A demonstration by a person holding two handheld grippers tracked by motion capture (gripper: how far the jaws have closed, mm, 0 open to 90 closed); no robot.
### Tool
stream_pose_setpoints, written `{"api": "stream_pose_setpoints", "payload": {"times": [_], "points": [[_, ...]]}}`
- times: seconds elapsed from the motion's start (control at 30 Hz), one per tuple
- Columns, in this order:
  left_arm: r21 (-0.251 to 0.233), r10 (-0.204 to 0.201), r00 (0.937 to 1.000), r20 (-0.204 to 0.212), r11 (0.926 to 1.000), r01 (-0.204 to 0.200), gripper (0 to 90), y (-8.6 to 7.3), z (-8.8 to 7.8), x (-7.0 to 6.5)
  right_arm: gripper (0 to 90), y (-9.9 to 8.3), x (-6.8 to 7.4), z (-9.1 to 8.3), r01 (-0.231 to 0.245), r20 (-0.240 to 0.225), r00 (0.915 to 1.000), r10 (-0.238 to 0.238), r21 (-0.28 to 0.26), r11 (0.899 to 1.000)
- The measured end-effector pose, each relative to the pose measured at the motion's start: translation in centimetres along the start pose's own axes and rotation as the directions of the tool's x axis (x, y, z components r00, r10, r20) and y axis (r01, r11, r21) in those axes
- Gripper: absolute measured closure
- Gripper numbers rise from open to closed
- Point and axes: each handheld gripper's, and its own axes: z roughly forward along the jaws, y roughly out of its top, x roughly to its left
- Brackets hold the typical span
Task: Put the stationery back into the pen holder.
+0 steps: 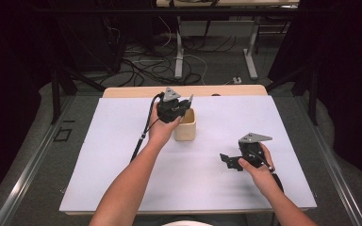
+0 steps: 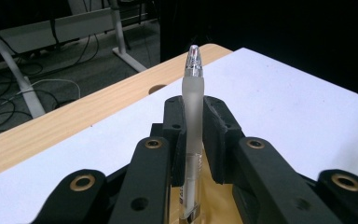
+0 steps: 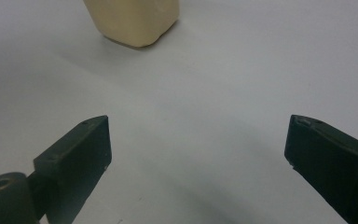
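My left gripper (image 2: pixel 193 135) is clamped on a pen (image 2: pixel 192 116), the two pads squeezing the frosted barrel just below its clear tip. In the left gripper view the pen stands upright between the jaws, and its lower end runs down out of the frame with something tan behind it. From the high view, that gripper (image 1: pixel 185 107) hangs right over the cup (image 1: pixel 185 126), a tan, square-sided holder near the middle of the white mat (image 1: pixel 122 179).

My right gripper (image 3: pixel 198 144) has its jaws spread wide with nothing between them, only bare mat under it. In the high view it (image 1: pixel 227 160) sits well apart from the cup, towards the near right, and its camera catches the cup's base (image 3: pixel 133 21) at the top edge.

My worries, as I judge them:
- The grip is high on a smooth, round barrel. If I tilt the hand, the pen could swivel or slip through the pads.
- I cannot tell whether the lower end is already inside the cup. If it is above the rim and off to one side, letting go would send it onto the mat.
- The cup looks light. Pushing the pen sideways against its wall could tip it, and my right gripper is too far off to steady it.
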Motion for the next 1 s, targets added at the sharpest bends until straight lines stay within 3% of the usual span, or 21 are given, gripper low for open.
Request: {"api": "stream_pose_setpoints", "payload": {"times": [0.37, 0.73, 1.0], "points": [[0.028, -0.001, 0.9999, 0.014, 0.9996, 0.001, 77.8, -0.1, 0.0, -0.3, 7.1, 0.0, 0.0, 0.0, 0.000, 0.000, 1.0000, 0.000, 0.001, 1.000], [0.009, -0.041, 0.9990, 0.019, 0.9991, 0.041, 49.9, 0.6, -1.3, -0.5, 7.2, 0.0, 0.0, 0.0, 0.003, 0.000, 1.0000, -0.003, 0.001, 1.000], [0.021, -0.034, 0.9992, -0.022, 0.9992, 0.035, 33.7, 1.0, -2.6, -1.1, 7.2, 0.0, 0.0, -0.1, 0.005, 0.004, 1.0000, -0.005, 0.000, 1.000]]}}
